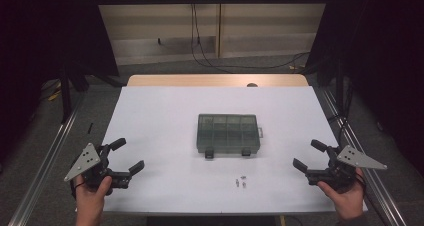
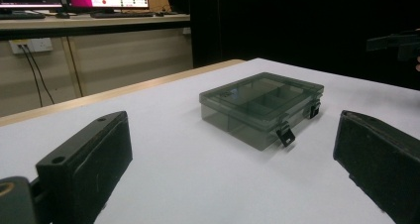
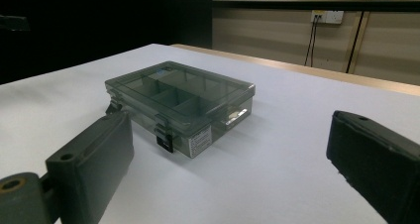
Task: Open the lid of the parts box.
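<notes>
Both hands are out wide here, one at each near corner of the tabletop, and nothing is in either grip. The left gripper hangs over the near left corner, jaws spread apart and empty, pointing in towards the middle. Over at the near right corner, the right gripper mirrors it: jaws released, bare white surface between them, aimed inward too.

Dead centre on the tabletop sits the compartment box, a smoky see-through plastic case with its lid down and its two dark latches on the side facing the person. It lies flat, well apart from both grippers. In the left gripper view the box shows between the two black jaws, farther off, with a latch hanging at its near corner; the other gripper's dark tip pokes in at the upper right. In the right gripper view the box is closer to the left-hand jaw, dividers visible through the lid and a small white label on its end wall.

Between the box and the near edge, slightly right of centre, lie a few tiny metal parts on the white surface, too small to make out. They sit apart from the box and well clear of both grippers.
</notes>
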Motion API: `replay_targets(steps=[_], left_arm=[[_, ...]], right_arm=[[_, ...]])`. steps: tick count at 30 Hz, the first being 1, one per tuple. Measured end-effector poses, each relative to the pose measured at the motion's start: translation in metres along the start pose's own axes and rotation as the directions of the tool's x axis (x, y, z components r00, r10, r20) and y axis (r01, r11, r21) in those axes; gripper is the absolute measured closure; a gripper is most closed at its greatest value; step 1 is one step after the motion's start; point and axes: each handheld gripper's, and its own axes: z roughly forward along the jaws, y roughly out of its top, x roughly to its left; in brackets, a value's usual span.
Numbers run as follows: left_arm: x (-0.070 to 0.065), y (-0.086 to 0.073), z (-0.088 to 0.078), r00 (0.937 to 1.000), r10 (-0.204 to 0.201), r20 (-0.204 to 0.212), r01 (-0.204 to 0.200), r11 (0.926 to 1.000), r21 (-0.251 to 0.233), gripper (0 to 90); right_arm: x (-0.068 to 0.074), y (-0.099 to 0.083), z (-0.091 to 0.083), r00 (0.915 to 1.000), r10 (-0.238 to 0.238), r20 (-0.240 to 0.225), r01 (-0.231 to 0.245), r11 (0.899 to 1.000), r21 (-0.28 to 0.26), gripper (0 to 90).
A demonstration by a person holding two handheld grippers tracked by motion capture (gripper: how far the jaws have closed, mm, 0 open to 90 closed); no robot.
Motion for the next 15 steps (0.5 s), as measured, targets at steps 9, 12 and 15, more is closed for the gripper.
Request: replay_targets(steps=[9,12,15], left_arm=[[-0.004,0.002,0.006,0.9998,0.014,0.016,-0.014,0.9999,-0.009,1.6],[-0.006,0.002,0.010,0.9998,-0.001,0.020,0.001,0.9999,-0.017,1.4],[-0.007,0.001,0.012,0.9995,-0.009,0.029,0.010,0.9997,-0.022,1.4]], right_arm=[[0.000,0.000,0.003,0.9998,0.018,-0.013,-0.017,1.000,0.008,3.9],[0.001,0.001,0.005,0.9998,0.017,-0.011,-0.017,1.000,0.000,3.9],[0.002,0.002,0.008,0.9998,0.006,-0.021,-0.006,1.000,0.001,3.9]])
